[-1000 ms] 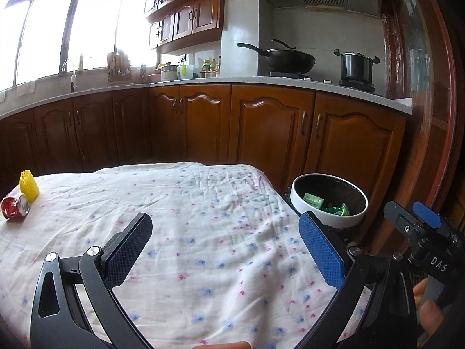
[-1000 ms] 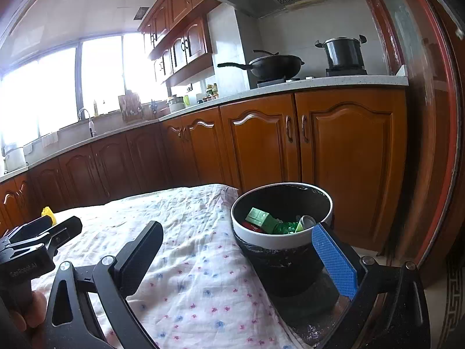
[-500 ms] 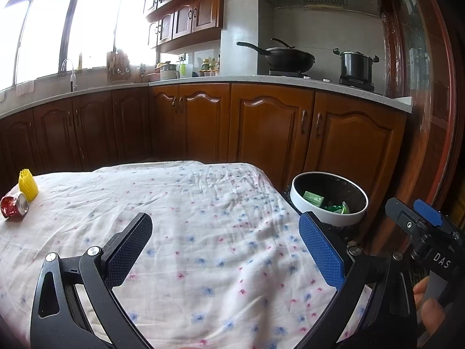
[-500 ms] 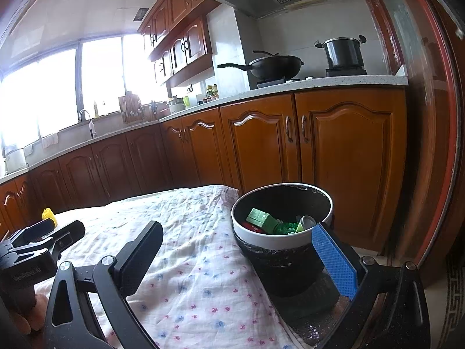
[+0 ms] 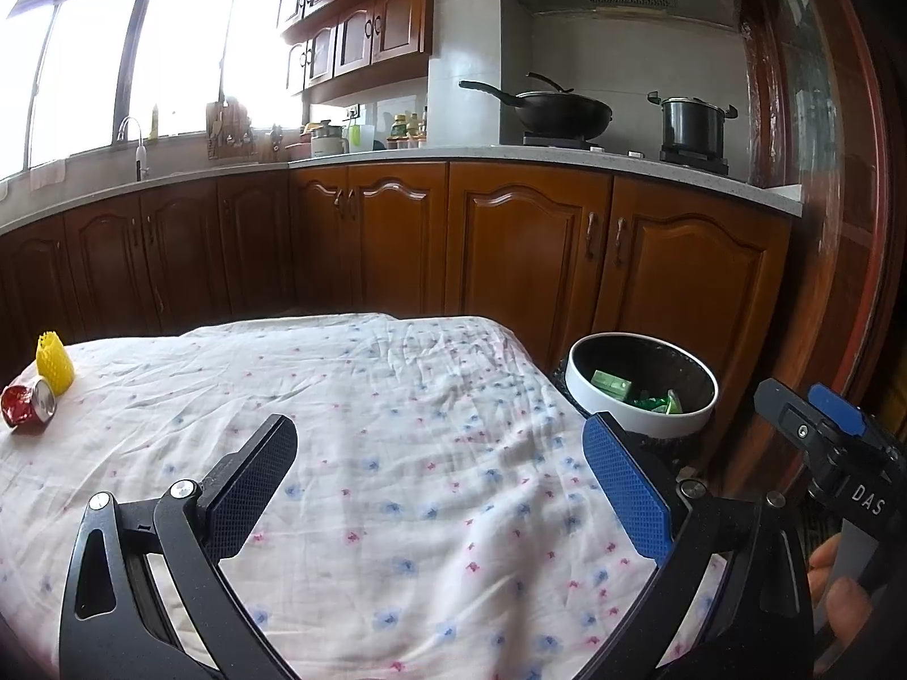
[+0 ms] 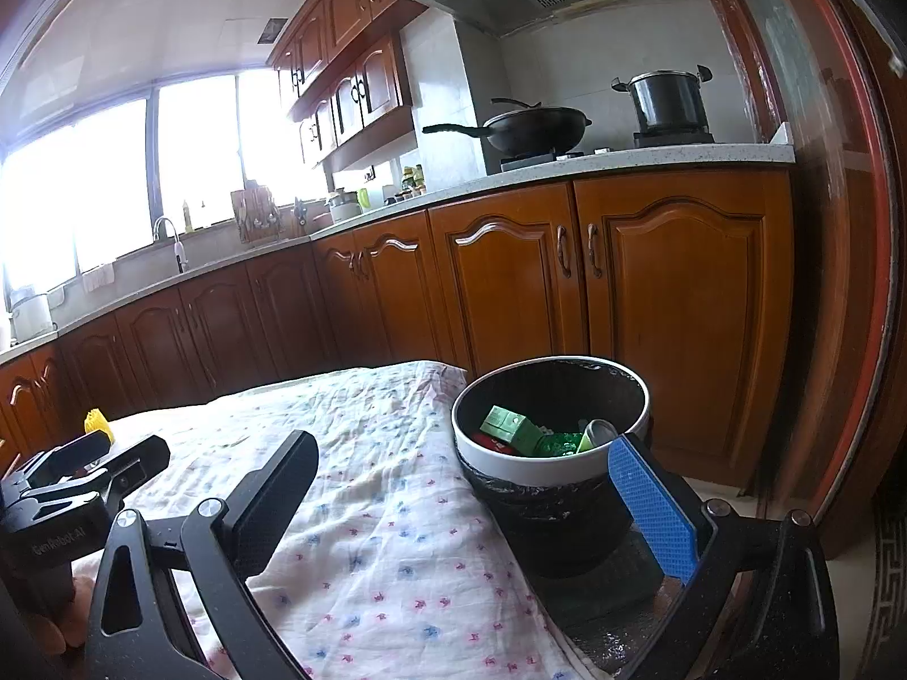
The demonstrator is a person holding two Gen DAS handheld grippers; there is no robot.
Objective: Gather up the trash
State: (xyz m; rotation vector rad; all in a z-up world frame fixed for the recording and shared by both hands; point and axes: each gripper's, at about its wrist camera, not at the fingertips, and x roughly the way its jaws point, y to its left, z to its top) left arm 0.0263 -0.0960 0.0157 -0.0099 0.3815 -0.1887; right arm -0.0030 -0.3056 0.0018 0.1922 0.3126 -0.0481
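Observation:
A crushed red can point(image 5: 27, 405) and a yellow foam net point(image 5: 54, 366) lie at the far left of the cloth-covered table point(image 5: 363, 396). The yellow net also shows in the right wrist view point(image 6: 97, 424). A white-rimmed bin point(image 5: 643, 385) with a black liner stands off the table's right end and holds green cartons and wrappers point(image 6: 518, 429). My left gripper point(image 5: 439, 464) is open and empty over the middle of the table. My right gripper point(image 6: 462, 487) is open and empty near the bin point(image 6: 550, 425).
Wooden kitchen cabinets point(image 5: 510, 249) run behind the table, with a wok point(image 5: 558, 110) and a pot point(image 5: 693, 124) on the stove. A door frame point(image 6: 850, 226) stands at the right. The left gripper's body point(image 6: 68, 487) shows at the left of the right wrist view.
My left gripper has drifted slightly; the view of the table and bin shifts a little. The right gripper has hardly moved. Both stay open and empty.

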